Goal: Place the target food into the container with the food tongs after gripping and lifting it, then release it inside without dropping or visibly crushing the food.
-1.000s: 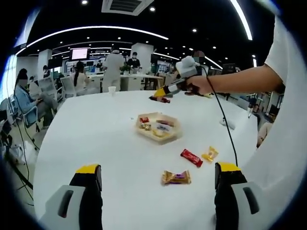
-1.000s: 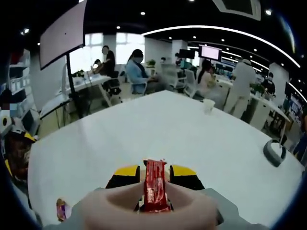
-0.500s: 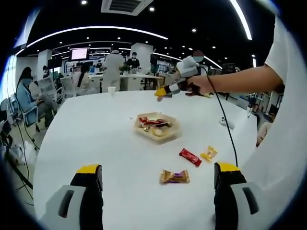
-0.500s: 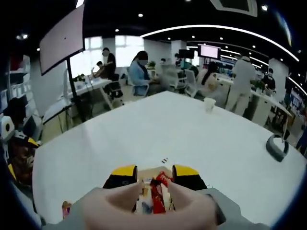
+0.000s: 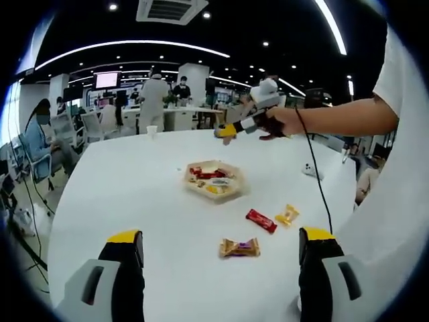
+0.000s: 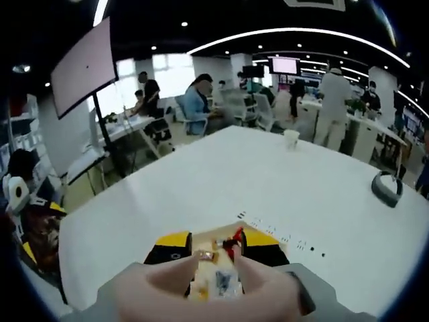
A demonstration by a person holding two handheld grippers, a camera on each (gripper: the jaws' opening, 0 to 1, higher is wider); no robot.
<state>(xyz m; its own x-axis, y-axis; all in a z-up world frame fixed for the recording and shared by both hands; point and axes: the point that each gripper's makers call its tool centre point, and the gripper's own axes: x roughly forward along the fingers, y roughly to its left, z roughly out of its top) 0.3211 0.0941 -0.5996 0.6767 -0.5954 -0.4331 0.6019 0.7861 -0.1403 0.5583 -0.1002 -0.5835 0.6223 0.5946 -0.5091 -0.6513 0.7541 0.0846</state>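
Overhead, the right gripper (image 5: 225, 132) gapes above a shallow container (image 5: 214, 180) of seemingly glossy wrappers.

- One white table (image 5: 134, 194).
- One shallow container (image 5: 213, 181) just above centre in the left gripper view, holding several wrapped sweets; their number cannot be told.
- Three wrapped sweets loose on the table at about five o'clock from the container: one red bar (image 5: 261, 220), one yellow sweet (image 5: 287, 215), one gold-and-purple sweet (image 5: 238, 247).
- One white paper cup (image 5: 151, 131) at eleven o'clock from the container.
- Two grippers: the left gripper (image 5: 221, 251) and the right gripper (image 5: 226, 131).
- One grey rounded object (image 6: 387, 191) at three o'clock in the right gripper view.
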